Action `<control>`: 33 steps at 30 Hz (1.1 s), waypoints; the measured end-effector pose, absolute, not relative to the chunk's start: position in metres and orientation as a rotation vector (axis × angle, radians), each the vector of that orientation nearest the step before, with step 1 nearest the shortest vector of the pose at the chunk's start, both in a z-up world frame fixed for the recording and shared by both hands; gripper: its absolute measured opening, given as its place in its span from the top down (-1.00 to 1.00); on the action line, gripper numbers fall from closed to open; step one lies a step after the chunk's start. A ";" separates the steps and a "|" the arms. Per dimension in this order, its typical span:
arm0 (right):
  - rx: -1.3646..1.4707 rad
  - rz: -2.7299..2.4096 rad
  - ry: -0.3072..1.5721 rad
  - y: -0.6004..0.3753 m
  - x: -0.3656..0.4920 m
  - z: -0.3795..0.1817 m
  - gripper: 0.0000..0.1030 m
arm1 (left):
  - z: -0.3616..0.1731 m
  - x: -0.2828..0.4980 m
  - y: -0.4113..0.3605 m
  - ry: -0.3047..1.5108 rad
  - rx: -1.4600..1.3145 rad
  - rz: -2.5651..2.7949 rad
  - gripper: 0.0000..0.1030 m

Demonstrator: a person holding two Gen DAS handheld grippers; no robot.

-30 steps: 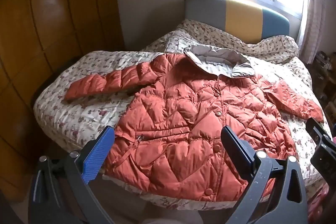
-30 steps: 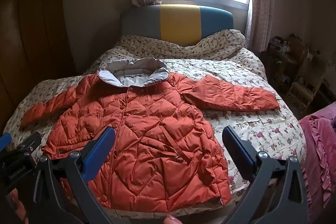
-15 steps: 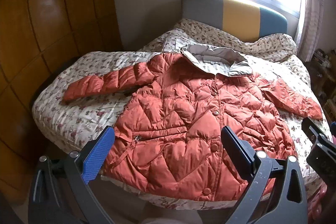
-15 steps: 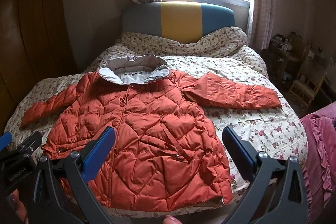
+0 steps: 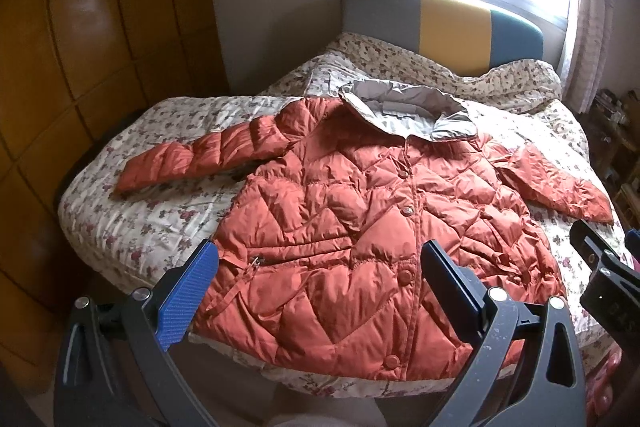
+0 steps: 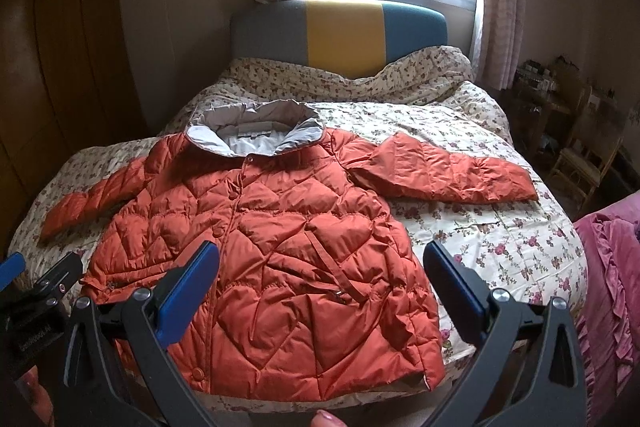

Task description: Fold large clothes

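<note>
Jacket (image 5: 360, 227): flat on bed (image 5: 132, 227), buttoned, sleeves out.
Your L gripper (image 5: 316, 271): jaws wide, holding nothing, above hem.
Your R gripper (image 6: 320, 271): same, wide, nothing held.

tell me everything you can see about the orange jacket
The orange jacket is a quilted, shiny puffer with a pale grey collar, snap buttons down a closed front and zip pockets. It lies flat, front up, on the floral bedspread, both sleeves spread outward, hem toward the near edge. Neither gripper touches it.

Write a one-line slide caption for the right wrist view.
Open right tongs hover over an orange quilted jacket spread flat, sleeves out, on a floral bedspread.
</note>
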State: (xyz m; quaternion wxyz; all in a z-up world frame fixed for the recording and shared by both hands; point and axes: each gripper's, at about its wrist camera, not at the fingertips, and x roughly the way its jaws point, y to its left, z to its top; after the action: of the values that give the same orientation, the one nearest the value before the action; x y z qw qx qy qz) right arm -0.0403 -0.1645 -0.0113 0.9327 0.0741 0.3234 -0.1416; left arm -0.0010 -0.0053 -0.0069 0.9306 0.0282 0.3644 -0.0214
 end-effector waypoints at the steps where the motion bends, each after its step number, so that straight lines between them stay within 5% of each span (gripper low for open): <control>1: 0.149 -0.289 0.664 -0.164 -0.040 -0.011 -0.97 | -0.007 -0.001 -0.005 0.747 0.057 -0.045 -0.94; 33: 0.140 -0.279 0.724 -0.166 -0.014 -0.031 -0.97 | -0.024 0.028 -0.017 0.830 0.060 -0.082 -0.94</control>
State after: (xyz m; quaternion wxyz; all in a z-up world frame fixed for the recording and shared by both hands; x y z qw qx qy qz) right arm -0.0142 -0.1663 -0.0305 0.9233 0.0682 0.3528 -0.1357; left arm 0.0280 -0.0167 -0.0239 0.9139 0.0293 0.4029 -0.0399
